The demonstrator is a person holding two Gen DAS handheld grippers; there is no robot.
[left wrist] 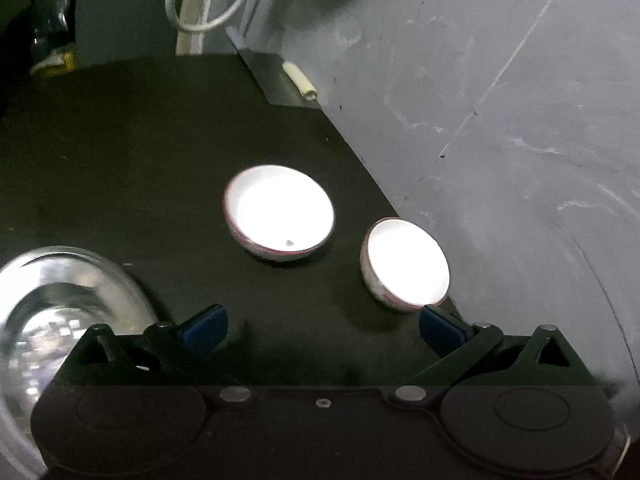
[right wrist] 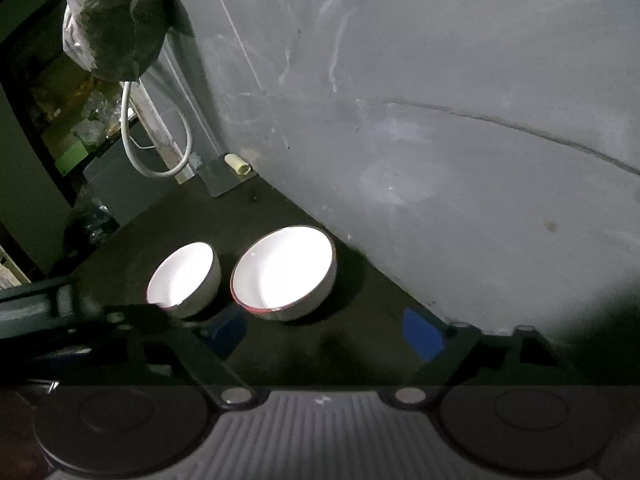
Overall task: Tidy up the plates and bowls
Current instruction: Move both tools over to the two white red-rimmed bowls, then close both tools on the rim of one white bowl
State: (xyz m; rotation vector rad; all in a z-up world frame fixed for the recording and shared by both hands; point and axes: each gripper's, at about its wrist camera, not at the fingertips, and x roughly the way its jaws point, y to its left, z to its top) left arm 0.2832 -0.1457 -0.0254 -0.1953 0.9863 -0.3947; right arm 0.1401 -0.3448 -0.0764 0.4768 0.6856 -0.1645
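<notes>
Far left in the left wrist view, a shiny steel plate (left wrist: 60, 320) sits at the near left edge of the dark countertop (left wrist: 140, 160), partly cut off by the frame. Moving right, the left gripper (left wrist: 322, 330) hangs over the near edge, jaws spread wide with nothing between them. Ahead of it, the larger white bowl (left wrist: 279, 212) stands mid-counter, upright and empty apart from a tiny speck. Just right of that, apart from it, the smaller white bowl (left wrist: 406, 266) sits at the counter's right edge against the grey wall (left wrist: 500, 100), its rim close by the gripper's right blue pad (left wrist: 440, 330).

The right gripper (right wrist: 326, 334) sees the pair from the other side, bowls nearly touching; its jaws are well apart, empty, pads short of the nearer bowl.

Progress looks early: both bowls stand separate, nothing nested, the plate off alone. Stacking bowl into bowl and gathering them with the plate all seems left to do.
</notes>
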